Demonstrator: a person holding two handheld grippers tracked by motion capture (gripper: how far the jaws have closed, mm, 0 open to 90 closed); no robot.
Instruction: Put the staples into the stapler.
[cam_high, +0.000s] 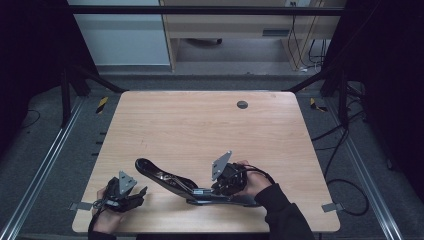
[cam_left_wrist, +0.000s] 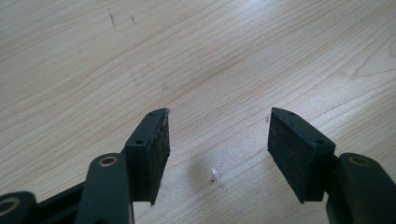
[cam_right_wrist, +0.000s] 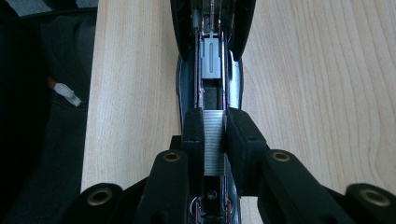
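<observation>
While both hands rest near the bottom edge of a pale wooden counter (cam_high: 200, 125), a black stapler (cam_high: 165, 179) lies opened up in the lower middle of the high view. Its base lies flat along the near edge, running left to right under the right hand, and its top arm is swung up and away, its long axis slanting from the lower right toward the upper left, where its rounded tip points. The right tool (cam_high: 212, 189) sits at the hinge end of the stapler, lower right of centre, with a grey three-cornered plate on top. From the right gripper view, the stapler's open channel runs straight up the middle of the frame, away from the camera, and a strip of silver staples (cam_right_wrist: 214, 137) lies lengthwise in it. The right tool (cam_right_wrist: 215, 135) has its two black jaws drawn close on either side of this strip, pinching the staples between the pads. A grey metal pusher piece (cam_right_wrist: 211, 58) sits farther up the channel, in the upper middle of that frame. The left tool (cam_high: 135, 192) is in the lower left of the high view, well apart from the stapler's base and just below the raised arm's tip. From the left gripper view, the left tool (cam_left_wrist: 217, 140) has its jaws spread wide with bare wood grain between the pads (cam_left_wrist: 159, 149).
</observation>
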